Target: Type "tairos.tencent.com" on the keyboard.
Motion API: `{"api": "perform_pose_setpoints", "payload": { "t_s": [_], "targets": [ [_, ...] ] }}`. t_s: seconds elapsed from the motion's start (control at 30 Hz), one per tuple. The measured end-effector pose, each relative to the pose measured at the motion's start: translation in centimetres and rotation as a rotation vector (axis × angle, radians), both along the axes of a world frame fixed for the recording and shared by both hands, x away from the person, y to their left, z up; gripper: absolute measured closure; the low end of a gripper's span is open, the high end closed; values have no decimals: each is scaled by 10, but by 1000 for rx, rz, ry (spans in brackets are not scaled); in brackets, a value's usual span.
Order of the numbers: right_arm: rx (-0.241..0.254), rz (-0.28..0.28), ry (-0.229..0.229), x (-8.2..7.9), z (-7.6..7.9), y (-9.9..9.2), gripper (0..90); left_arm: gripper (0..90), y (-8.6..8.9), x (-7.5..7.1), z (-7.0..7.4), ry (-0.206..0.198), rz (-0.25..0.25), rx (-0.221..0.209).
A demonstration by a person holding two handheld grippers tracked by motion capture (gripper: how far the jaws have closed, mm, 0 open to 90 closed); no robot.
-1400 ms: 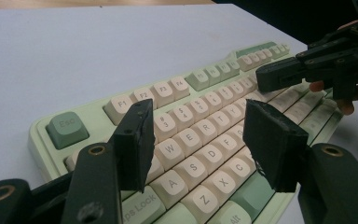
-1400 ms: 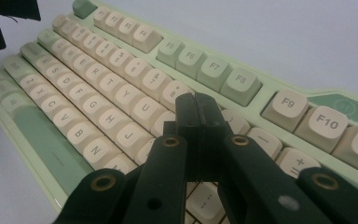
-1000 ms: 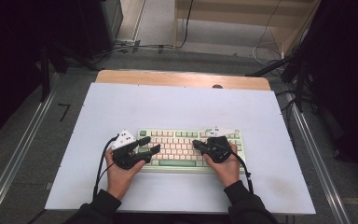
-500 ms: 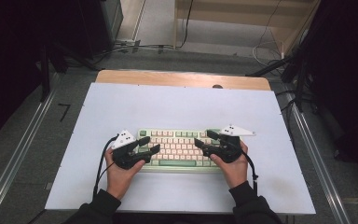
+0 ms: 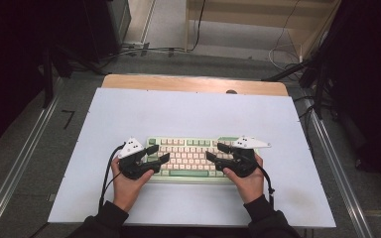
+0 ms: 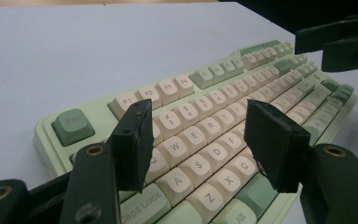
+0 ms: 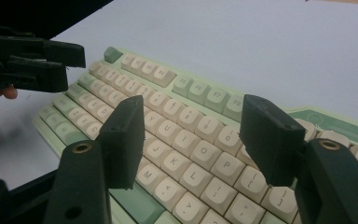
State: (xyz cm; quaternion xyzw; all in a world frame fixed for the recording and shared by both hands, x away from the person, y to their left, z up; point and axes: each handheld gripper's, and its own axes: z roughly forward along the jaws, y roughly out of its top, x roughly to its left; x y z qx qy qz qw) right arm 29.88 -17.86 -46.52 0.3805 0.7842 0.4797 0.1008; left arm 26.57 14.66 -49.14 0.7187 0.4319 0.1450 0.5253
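Observation:
A pale green keyboard (image 5: pixel 191 157) with cream keys lies near the front of the white table top (image 5: pixel 193 114). My left gripper (image 5: pixel 162 152) hovers over its left end, jaws open above the letter keys (image 6: pixel 196 135) with nothing between them. My right gripper (image 5: pixel 214 151) faces it from the right end, open over the right-hand letter keys (image 7: pixel 193 140); its jaws have just been closing a little and grip nothing. Each gripper view shows the other gripper farther off: the right gripper (image 6: pixel 340 44) and the left gripper (image 7: pixel 32 58).
The white top has bare room behind and beside the keyboard. A wooden strip (image 5: pixel 193 83) runs along its far edge. Metal rails (image 5: pixel 20 163) flank the table, and cables (image 5: pixel 144 49) lie on the floor beyond.
The right gripper has slid slightly rightward along the keyboard, and its jaws, shut a second ago, now stand apart. The left gripper has stayed put.

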Motion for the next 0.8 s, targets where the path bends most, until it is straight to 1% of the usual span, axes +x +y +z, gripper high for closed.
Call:
{"api": "perform_pose_setpoints", "payload": {
  "t_s": [0.13,0.17,0.23,0.27,0.33,0.37,0.4,0.47,0.57,0.8],
  "targets": [
    [-6,9,0,-1,0,1,445,435,0,0,0,-1,2,-2],
    [-8,12,0,-2,0,2,480,435,0,0,0,-1,2,-1],
    [-11,31,1,-3,-1,3,591,435,0,0,0,0,2,-2],
    [-9,45,4,-3,-2,4,661,435,0,0,0,0,2,-2],
    [10,86,32,-3,-4,6,798,435,0,0,0,2,1,-2],
    [2,95,34,-4,-4,7,852,435,0,0,0,2,1,-1],
    [-11,104,34,-5,-5,9,875,435,0,0,0,2,2,-2],
    [-17,123,40,-6,-7,13,876,435,0,0,0,2,1,-3],
    [-46,142,45,-6,-11,19,876,435,1,0,0,3,0,-2],
    [-94,154,55,-6,-18,26,876,435,1,0,-1,4,0,-2]
  ]
}}
